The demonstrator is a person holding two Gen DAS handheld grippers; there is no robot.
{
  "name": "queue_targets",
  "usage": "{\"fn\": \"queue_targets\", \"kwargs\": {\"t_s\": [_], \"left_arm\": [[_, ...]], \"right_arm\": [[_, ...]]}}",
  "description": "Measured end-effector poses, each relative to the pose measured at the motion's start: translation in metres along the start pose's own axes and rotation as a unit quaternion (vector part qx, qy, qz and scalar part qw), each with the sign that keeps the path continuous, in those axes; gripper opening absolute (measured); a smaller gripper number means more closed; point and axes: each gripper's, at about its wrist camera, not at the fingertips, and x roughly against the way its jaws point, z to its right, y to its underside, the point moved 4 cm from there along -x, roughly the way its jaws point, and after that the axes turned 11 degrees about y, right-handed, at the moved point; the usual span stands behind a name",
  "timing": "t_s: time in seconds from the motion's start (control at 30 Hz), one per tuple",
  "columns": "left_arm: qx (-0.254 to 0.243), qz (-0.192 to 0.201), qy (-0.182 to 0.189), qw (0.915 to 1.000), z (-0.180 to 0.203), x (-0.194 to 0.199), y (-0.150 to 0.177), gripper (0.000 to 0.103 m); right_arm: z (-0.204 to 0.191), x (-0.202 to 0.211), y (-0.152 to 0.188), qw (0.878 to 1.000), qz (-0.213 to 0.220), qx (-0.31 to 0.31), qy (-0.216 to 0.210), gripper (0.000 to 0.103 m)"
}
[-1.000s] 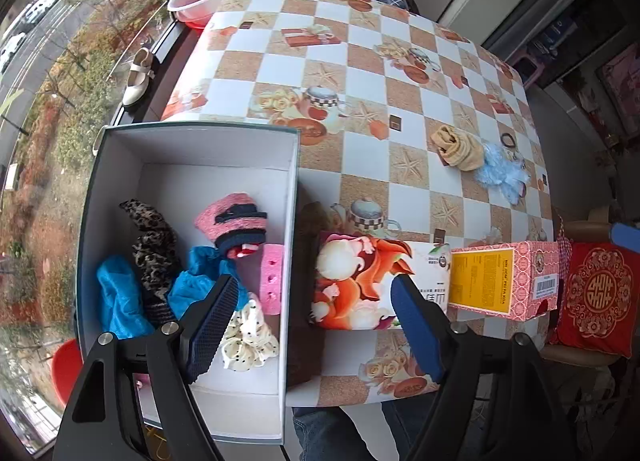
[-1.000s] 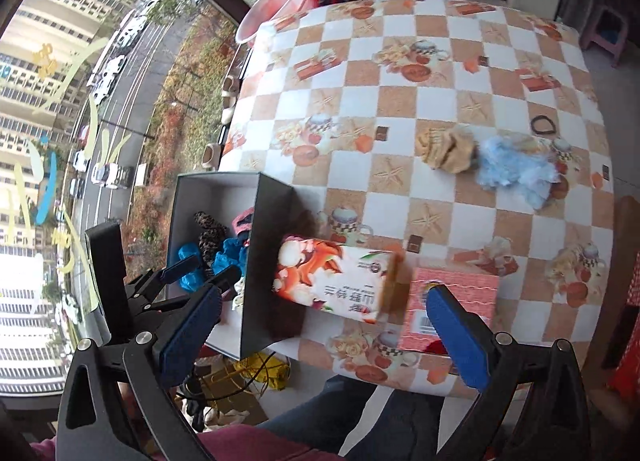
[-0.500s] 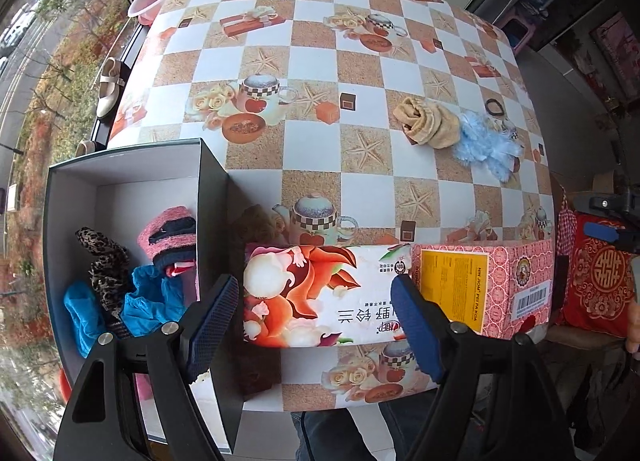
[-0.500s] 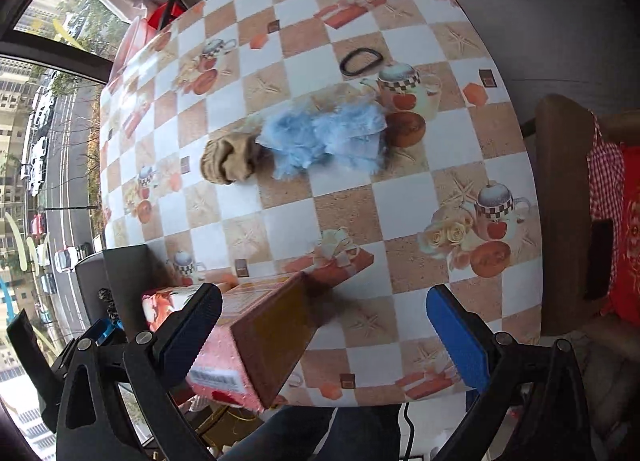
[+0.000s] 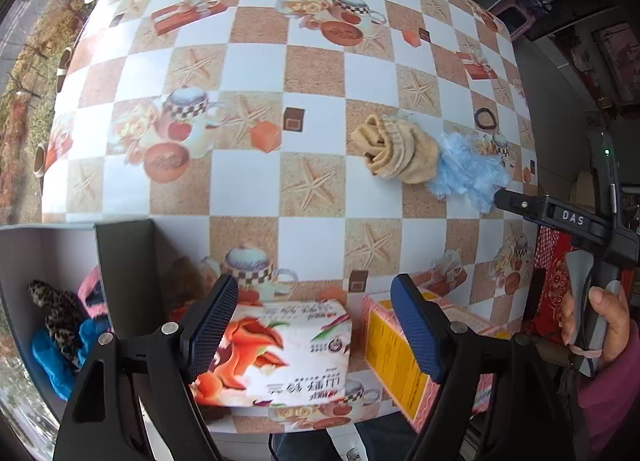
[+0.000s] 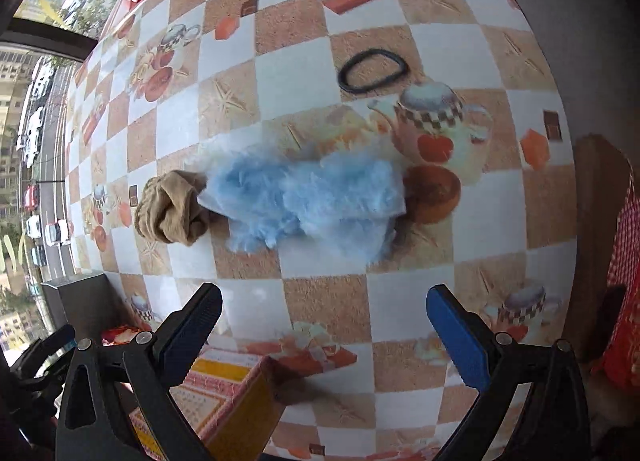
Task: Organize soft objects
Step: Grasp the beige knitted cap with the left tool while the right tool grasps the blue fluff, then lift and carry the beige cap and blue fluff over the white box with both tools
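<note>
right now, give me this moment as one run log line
left claw: open, empty | right claw: open, empty, above blue fluffy cloth | tan sock: touching cloth | box: partly filled

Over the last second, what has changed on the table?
Both grippers, left gripper and right gripper, swung from the grey storage box toward the fluffy light-blue cloth. Jaws stayed open, holding nothing. The cloth, tan rolled sock and black hair tie stayed put.

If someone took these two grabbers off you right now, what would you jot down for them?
Left gripper: open, empty, above the flowered tissue box.
Right gripper: open, empty, near the blue fluffy cloth.
Done: leopard, pink and blue soft items lie in the grey box.
Left: the cloth, the tan sock bundle touching it, and the black hair band remain on the table.
</note>
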Motion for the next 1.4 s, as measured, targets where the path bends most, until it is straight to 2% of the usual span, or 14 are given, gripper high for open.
{"fn": "queue_targets", "kwargs": {"t_s": [0.1,0.27,0.4,0.67,0.87,0.93,0.97,1.0,1.03,1.07,1.13,1.17,1.2,1.4], "left_arm": [[-0.012,-0.013,0.024,0.9996,0.016,-0.021,-0.025,0.082],[-0.016,-0.015,0.023,0.9995,0.036,-0.059,-0.066,0.082],[-0.005,-0.026,0.023,0.9994,0.04,-0.093,-0.086,0.082],[0.013,-0.043,-0.003,0.999,0.035,-0.133,-0.099,0.084],[-0.023,-0.054,-0.052,0.9969,0.049,-0.143,-0.103,0.085],[-0.035,-0.051,-0.056,0.9965,0.055,-0.143,-0.103,0.081],[-0.044,-0.047,-0.052,0.9966,0.059,-0.142,-0.102,0.072],[-0.055,-0.046,-0.043,0.9965,0.063,-0.141,-0.101,0.056],[-0.064,-0.049,-0.036,0.9961,0.068,-0.142,-0.1,0.049],[-0.071,-0.051,-0.034,0.9956,0.072,-0.142,-0.099,0.04],[-0.083,-0.046,-0.038,0.9948,0.079,-0.142,-0.098,0.033],[-0.085,-0.042,-0.035,0.9949,0.082,-0.14,-0.097,0.03],[-0.085,-0.039,-0.029,0.9952,0.084,-0.138,-0.097,0.028],[-0.122,-0.016,-0.033,0.9918,0.107,-0.119,-0.088,0.028]], "right_arm": [[-0.02,-0.009,-0.016,0.997,0.018,0.07,0.027,0.103],[-0.042,-0.023,-0.028,0.981,0.051,0.17,0.073,0.103],[-0.051,-0.045,-0.029,0.971,0.052,0.221,0.08,0.103],[-0.05,-0.061,-0.024,0.963,0.068,0.24,0.105,0.103],[-0.053,-0.063,-0.02,0.963,0.062,0.241,0.107,0.103],[-0.056,-0.064,-0.024,0.966,0.059,0.232,0.098,0.103],[-0.054,-0.063,-0.026,0.968,0.059,0.226,0.091,0.101],[-0.052,-0.061,-0.026,0.969,0.062,0.221,0.09,0.094],[-0.049,-0.058,-0.026,0.969,0.068,0.219,0.093,0.089],[-0.046,-0.055,-0.026,0.968,0.075,0.219,0.095,0.076],[-0.041,-0.049,-0.025,0.968,0.085,0.22,0.089,0.052],[-0.039,-0.046,-0.025,0.969,0.086,0.219,0.081,0.032],[-0.035,-0.045,-0.024,0.971,0.082,0.212,0.07,0.025],[-0.008,-0.028,-0.017,0.985,0.09,0.15,0.006,0.025]]}}
